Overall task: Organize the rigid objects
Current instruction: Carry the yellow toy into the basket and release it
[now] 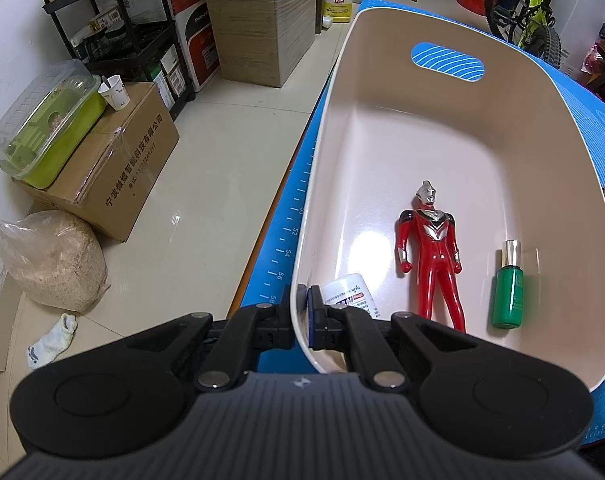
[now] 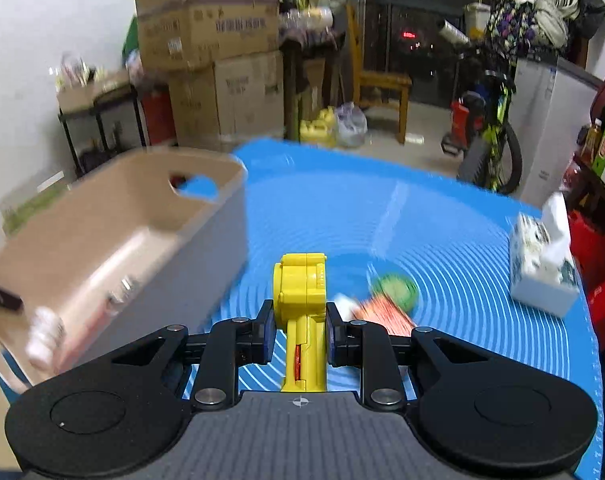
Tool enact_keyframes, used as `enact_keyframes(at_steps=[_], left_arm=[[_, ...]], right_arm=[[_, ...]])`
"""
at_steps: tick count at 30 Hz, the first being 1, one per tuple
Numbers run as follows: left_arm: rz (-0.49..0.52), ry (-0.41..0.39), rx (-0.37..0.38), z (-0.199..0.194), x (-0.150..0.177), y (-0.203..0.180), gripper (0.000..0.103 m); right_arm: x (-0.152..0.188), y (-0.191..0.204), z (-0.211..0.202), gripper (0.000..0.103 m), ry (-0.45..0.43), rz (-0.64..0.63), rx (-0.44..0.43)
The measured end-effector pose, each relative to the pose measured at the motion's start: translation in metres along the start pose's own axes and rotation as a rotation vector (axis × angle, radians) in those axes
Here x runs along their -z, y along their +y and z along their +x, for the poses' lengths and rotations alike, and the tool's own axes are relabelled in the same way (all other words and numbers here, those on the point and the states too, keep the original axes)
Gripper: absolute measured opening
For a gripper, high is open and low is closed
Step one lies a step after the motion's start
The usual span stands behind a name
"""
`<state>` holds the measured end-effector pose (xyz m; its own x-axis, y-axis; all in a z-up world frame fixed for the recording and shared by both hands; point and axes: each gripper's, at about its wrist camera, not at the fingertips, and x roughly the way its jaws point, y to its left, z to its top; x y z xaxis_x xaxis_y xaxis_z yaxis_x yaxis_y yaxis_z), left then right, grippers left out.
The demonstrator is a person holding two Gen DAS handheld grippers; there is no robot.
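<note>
- Left wrist view: the left hand-held gripper is clenched on the near wall of the beige basket, one pad outside the rim and one inside. Judged purpose: steadying the basket while items are loaded.
- Already lying in the basket, lower centre to lower right of the frame: a red toy figure on its back, a green bottle with a silver cap just beside it, and a white bottle close against the gripper's inner pad.
- Surface: the basket sits on a blue mat with a printed ruler along the edge, covering the tabletop. Left of it the floor carries cardboard boxes, a green lidded container, a paper cup and a sack of granular fill.
- Right wrist view: the right hand-held gripper is grasping a yellow toy, pads pressed on both its sides, held clear above the mat. The picture is motion-blurred.
- Step in hand, as judged: carrying the yellow toy toward the basket, which lies at the left of this frame.
- Next move calls for swinging left over the rim, clearing the wall, and letting go over bare basket floor.
- Remaining on the mat: a blurred green and orange item right of the gripper, and a tissue box at far right.
- Room: stacked cartons, a wooden chair and a bicycle stand behind.
</note>
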<state>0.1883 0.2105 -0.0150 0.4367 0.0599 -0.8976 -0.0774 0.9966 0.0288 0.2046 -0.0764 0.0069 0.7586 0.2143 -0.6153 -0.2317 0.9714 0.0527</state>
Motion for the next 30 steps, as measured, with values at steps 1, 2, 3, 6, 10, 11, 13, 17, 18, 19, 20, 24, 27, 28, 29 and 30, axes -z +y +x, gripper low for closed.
enact_keyframes(at_steps=[1, 2, 3, 6, 10, 11, 13, 17, 18, 19, 20, 24, 27, 28, 29, 30], left_arm=[[0.0, 0.0, 0.0, 0.0, 0.0, 0.001, 0.007], [0.0, 0.0, -0.001, 0.0, 0.0, 0.001, 0.007], [0.0, 0.0, 0.0, 0.0, 0.0, 0.001, 0.007], [0.002, 0.0, 0.0, 0.0, 0.0, 0.001, 0.007], [0.005, 0.0, -0.001, 0.0, 0.001, 0.0, 0.007], [0.005, 0.0, -0.001, 0.0, 0.001, 0.0, 0.007], [0.006, 0.0, -0.002, 0.0, 0.001, 0.0, 0.007], [0.009, -0.002, -0.003, 0.0, 0.001, 0.0, 0.007], [0.009, -0.002, -0.002, 0.0, 0.001, 0.001, 0.007], [0.008, -0.002, -0.002, 0.0, 0.001, 0.0, 0.007], [0.008, -0.001, -0.003, 0.0, 0.001, 0.0, 0.007], [0.009, -0.001, -0.003, 0.0, 0.001, 0.001, 0.007], [0.009, -0.001, -0.004, 0.0, 0.0, 0.001, 0.007], [0.009, -0.001, -0.004, 0.0, 0.001, 0.001, 0.007], [0.009, -0.001, -0.004, 0.0, 0.001, 0.001, 0.007], [0.01, -0.001, -0.004, 0.0, 0.0, 0.001, 0.007]], right_arm=[[-0.007, 0.005, -0.001, 0.033, -0.011, 0.005, -0.013], [-0.012, 0.011, -0.002, 0.033, -0.024, 0.006, -0.021], [-0.018, 0.019, -0.004, 0.033, -0.04, 0.005, -0.029], [-0.032, 0.037, -0.002, 0.033, -0.065, 0.007, -0.063], [-0.045, 0.069, 0.006, 0.033, -0.075, -0.037, -0.106], [-0.048, 0.078, 0.009, 0.033, -0.077, -0.045, -0.117], [-0.051, 0.091, 0.014, 0.033, -0.069, -0.048, -0.139], [-0.049, 0.113, 0.03, 0.033, -0.019, -0.047, -0.172], [-0.046, 0.117, 0.033, 0.033, -0.001, -0.053, -0.179], [-0.044, 0.123, 0.037, 0.033, 0.011, -0.062, -0.182], [-0.041, 0.129, 0.04, 0.033, 0.026, -0.074, -0.185], [-0.028, 0.146, 0.056, 0.033, 0.109, -0.121, -0.188], [-0.018, 0.152, 0.069, 0.033, 0.196, -0.139, -0.182], [-0.015, 0.152, 0.073, 0.034, 0.228, -0.135, -0.176], [-0.011, 0.151, 0.076, 0.034, 0.252, -0.129, -0.168], [-0.008, 0.151, 0.077, 0.036, 0.261, -0.133, -0.166]])
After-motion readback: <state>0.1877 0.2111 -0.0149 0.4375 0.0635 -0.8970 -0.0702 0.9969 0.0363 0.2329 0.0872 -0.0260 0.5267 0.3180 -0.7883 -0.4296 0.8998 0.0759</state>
